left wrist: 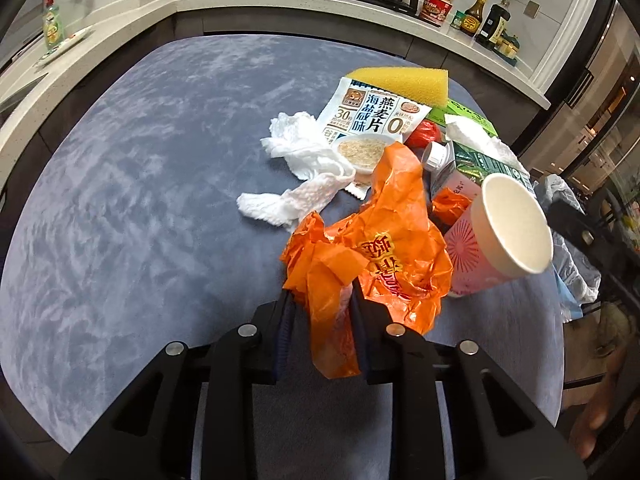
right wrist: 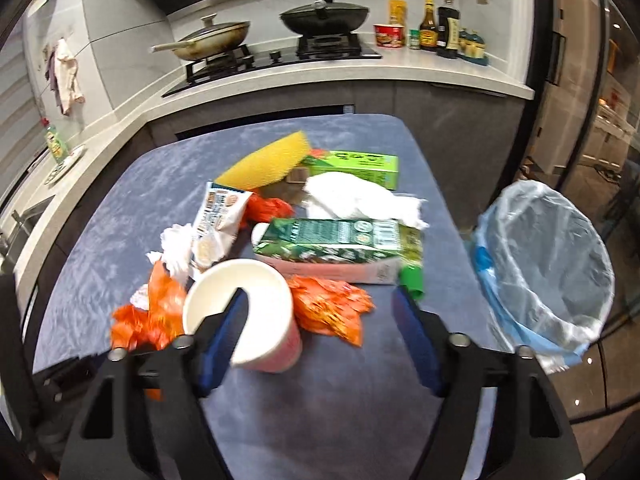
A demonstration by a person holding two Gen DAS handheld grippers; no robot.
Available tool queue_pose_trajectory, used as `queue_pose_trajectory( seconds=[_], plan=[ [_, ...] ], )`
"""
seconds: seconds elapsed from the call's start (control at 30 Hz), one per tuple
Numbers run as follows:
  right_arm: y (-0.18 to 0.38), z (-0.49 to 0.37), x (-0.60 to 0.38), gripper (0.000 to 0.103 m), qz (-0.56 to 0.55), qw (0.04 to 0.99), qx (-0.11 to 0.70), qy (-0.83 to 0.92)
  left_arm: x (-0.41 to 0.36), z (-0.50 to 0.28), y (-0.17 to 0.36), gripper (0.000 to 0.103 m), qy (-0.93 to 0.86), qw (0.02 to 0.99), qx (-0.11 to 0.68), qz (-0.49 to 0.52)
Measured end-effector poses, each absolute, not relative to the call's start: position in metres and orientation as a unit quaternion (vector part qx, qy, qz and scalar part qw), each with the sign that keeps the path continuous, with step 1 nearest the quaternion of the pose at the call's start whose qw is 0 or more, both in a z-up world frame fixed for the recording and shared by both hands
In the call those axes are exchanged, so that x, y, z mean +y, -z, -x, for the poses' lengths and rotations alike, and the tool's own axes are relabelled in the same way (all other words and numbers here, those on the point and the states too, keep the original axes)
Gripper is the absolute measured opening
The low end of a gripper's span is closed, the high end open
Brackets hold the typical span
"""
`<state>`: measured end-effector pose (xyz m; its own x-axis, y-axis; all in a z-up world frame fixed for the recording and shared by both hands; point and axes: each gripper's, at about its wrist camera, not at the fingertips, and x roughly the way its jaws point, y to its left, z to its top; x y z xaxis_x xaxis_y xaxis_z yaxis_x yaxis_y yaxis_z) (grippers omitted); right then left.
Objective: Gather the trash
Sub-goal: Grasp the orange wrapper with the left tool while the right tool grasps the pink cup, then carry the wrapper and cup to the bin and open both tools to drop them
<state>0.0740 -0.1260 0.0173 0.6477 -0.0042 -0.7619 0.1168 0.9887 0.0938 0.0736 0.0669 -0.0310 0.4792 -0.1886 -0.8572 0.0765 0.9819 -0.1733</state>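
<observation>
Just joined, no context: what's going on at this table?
A person with two handheld grippers is clearing trash off a blue table. The left gripper has an orange bag between its fingers. The right gripper is open, empty, at a paper cup. Tissues, a carton and wrappers remain; the lined bin waits beside the table.

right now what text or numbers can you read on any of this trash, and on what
"燕麦片" and "海盐咸味": white oat snack packet.
"30" and "0": same packet.
Orange plastic bag: yellow print, upside down and crumpled, not readable.
Green carton: print too small.
Green box: blurred.
Counter bottles: labels too small.
</observation>
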Motion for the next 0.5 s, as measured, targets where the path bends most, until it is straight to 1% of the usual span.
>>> queue_pose_trajectory(
  seconds=[0.07,0.1,0.17,0.23,0.33,0.5],
  plan=[
    [-0.009,-0.082,-0.12,0.049,-0.06,0.901,0.428,0.024,0.071,-0.069,0.029,0.025,0.072,0.859,0.503,0.053],
    [-0.006,-0.085,-0.118,0.045,-0.057,0.9,0.432,0.022,0.074,-0.066,0.028,0.025,0.069,0.86,0.503,0.051],
    [0.004,-0.088,-0.114,0.02,-0.057,0.893,0.447,0.013,0.077,-0.062,0.027,0.025,0.063,0.861,0.502,0.051],
    [0.009,-0.086,-0.115,0.008,-0.064,0.889,0.454,0.005,0.08,-0.059,0.025,0.025,0.059,0.862,0.501,0.051],
    [0.005,-0.075,-0.118,0.006,-0.07,0.891,0.448,-0.001,0.081,-0.055,0.021,0.025,0.058,0.864,0.497,0.05],
    [-0.015,-0.048,-0.136,0.006,-0.082,0.902,0.423,0.008,0.066,-0.048,0.006,0.025,0.076,0.87,0.484,0.044]
  ],
)
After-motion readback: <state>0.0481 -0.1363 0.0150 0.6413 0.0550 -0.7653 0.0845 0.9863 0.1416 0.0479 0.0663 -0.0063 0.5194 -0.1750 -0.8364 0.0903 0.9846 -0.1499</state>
